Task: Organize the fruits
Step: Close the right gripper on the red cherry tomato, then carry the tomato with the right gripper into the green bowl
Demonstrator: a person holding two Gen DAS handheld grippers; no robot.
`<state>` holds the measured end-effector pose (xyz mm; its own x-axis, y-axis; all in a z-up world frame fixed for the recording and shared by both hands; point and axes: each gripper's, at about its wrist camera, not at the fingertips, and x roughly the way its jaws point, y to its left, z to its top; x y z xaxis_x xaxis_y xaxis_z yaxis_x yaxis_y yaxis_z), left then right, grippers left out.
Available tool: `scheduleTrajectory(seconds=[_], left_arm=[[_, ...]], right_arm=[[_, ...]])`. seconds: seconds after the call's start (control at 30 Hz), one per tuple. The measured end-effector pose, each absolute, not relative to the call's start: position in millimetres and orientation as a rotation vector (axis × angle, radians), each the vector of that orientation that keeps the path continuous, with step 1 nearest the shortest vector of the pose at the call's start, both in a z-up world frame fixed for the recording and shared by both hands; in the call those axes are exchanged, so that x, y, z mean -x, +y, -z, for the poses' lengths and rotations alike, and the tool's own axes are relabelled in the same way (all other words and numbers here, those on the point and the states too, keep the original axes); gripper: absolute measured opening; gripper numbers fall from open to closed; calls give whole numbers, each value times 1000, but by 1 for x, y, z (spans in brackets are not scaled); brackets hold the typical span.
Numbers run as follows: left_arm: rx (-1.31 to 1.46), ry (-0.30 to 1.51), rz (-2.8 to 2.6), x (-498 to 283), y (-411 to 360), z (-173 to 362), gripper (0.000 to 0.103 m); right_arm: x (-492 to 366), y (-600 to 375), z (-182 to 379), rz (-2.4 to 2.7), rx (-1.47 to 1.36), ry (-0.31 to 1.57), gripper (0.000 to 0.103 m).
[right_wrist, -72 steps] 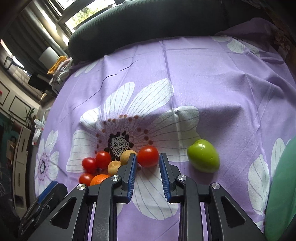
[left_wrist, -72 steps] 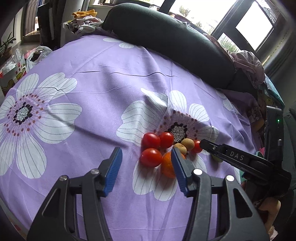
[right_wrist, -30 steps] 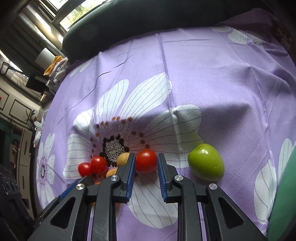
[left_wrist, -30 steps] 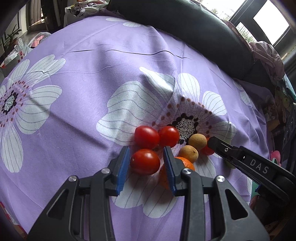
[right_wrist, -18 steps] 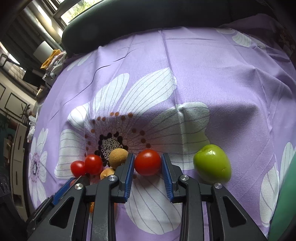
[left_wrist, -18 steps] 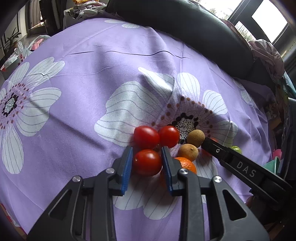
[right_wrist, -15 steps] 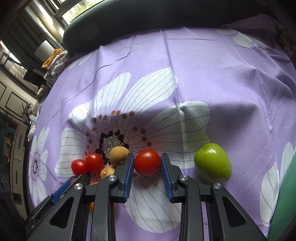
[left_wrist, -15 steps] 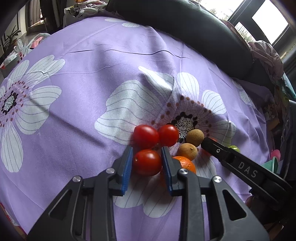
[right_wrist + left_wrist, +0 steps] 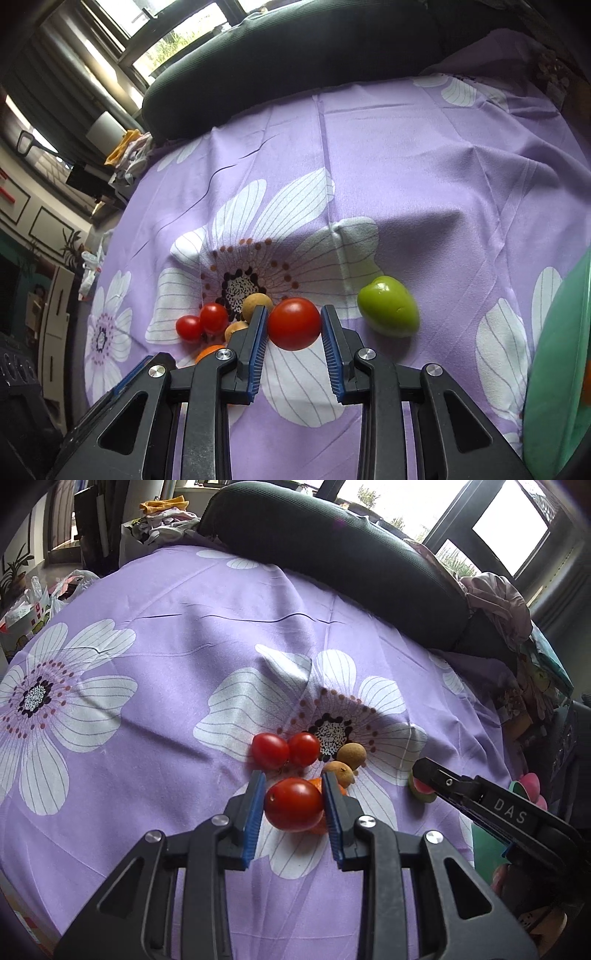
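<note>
A: Both grippers have risen since a moment ago, the left gripper [image 9: 294, 805] jaws clamped on one tomato [image 9: 294, 805], the right gripper [image 9: 294, 325] jaws on another tomato [image 9: 294, 325], clear of the purple cloth [image 9: 184, 657].

B: Smooth, soft skins; hold across the middle, gently. Open cloth lies behind; the green bowl [image 9: 554, 369] sits right.

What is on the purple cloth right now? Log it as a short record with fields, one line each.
surface: purple flowered cloth
left gripper: jaws shut on a red tomato
right gripper: jaws shut on another red tomato
loose tomatoes: two small red ones, side by side
brown fruits: two
orange fruit: mostly hidden by the left gripper
green fruit: apart, to the right
green bowl: at right edge
</note>
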<state>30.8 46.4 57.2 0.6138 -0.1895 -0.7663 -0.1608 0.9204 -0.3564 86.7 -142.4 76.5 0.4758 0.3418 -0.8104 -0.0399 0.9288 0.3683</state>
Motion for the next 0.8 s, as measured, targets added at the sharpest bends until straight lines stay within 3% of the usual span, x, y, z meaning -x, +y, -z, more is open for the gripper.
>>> scheduleTrajectory(seconds=[0.8], left_arm=[[257,745,181,9,-38,-109,31]], right_arm=[[-4,-215,-135,-149,-373,796,31]])
